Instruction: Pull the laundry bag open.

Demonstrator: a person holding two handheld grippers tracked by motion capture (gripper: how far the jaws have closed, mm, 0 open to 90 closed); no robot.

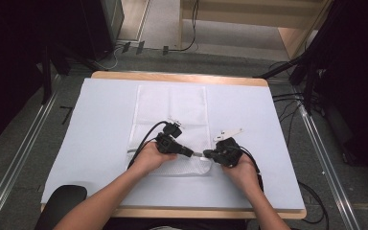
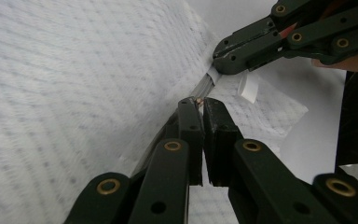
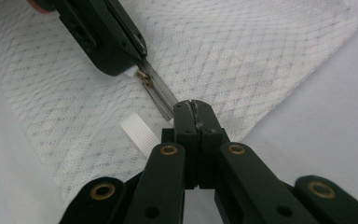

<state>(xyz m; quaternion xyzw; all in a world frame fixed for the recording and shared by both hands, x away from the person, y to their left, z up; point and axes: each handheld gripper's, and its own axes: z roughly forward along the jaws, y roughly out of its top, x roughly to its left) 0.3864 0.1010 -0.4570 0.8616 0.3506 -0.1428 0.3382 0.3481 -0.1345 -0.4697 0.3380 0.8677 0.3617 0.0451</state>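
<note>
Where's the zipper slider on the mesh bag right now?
In the right gripper view, the zipper slider sits upper left of centre on the mesh bag, at the left gripper's tips, up the zipper from the right gripper.

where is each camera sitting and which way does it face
High view: above the person's side, looking forward and down on the table; forearms and both hands show.
Left gripper view: rides the left tongs, looking along the zipper toward the right tongs.
Right gripper view: rides the right tongs, facing the left tongs.
Shared: the white mesh bag and its zipper.
</note>
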